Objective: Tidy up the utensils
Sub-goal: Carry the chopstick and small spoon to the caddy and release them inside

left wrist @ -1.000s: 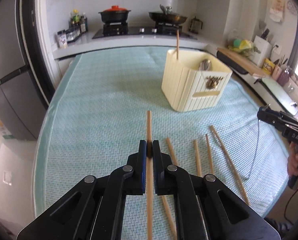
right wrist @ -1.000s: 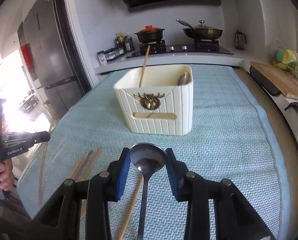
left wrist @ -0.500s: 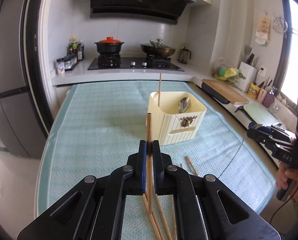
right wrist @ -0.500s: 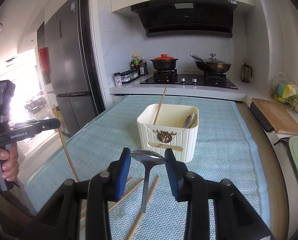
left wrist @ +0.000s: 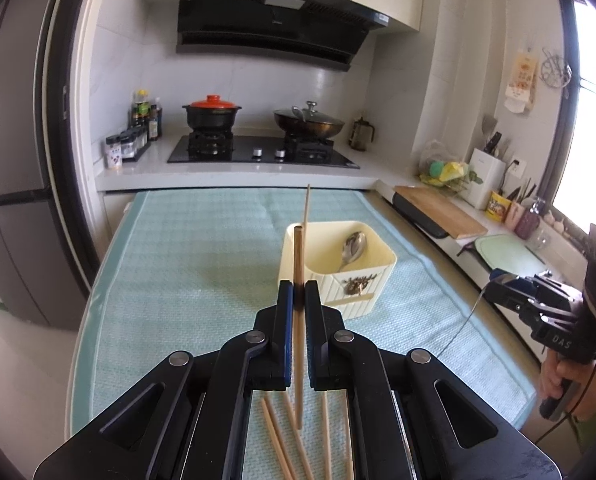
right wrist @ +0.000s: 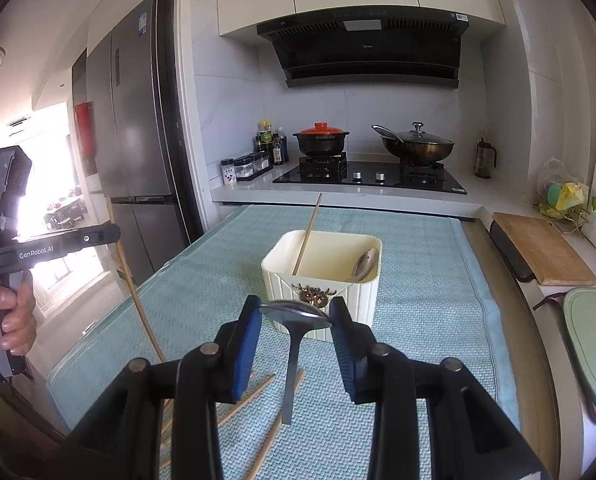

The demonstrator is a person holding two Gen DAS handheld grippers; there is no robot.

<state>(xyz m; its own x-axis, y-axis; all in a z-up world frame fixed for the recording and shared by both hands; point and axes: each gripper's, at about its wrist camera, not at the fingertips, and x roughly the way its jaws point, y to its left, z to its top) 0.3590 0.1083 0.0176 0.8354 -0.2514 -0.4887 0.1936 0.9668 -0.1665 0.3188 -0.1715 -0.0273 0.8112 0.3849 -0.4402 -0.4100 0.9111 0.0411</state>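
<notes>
My left gripper is shut on a wooden chopstick that stands nearly upright between the pads, lifted off the cloth. My right gripper is shut on a metal spoon, gripped across its bowl with the handle hanging down. Ahead of both stands the cream utensil holder, with one chopstick leaning in it and a spoon inside. Several loose chopsticks lie on the teal cloth below the grippers. The other hand-held gripper shows at each view's edge, held by a hand.
A teal mat covers the table. Behind it a counter holds a stove with a red-lidded pot and a wok, plus spice jars. A cutting board lies on the right counter. A fridge stands left.
Both grippers have risen above the table, lifting the chopstick and the spoon off the cloth. The views now tilt up toward the kitchen, and the holder looks farther away.
</notes>
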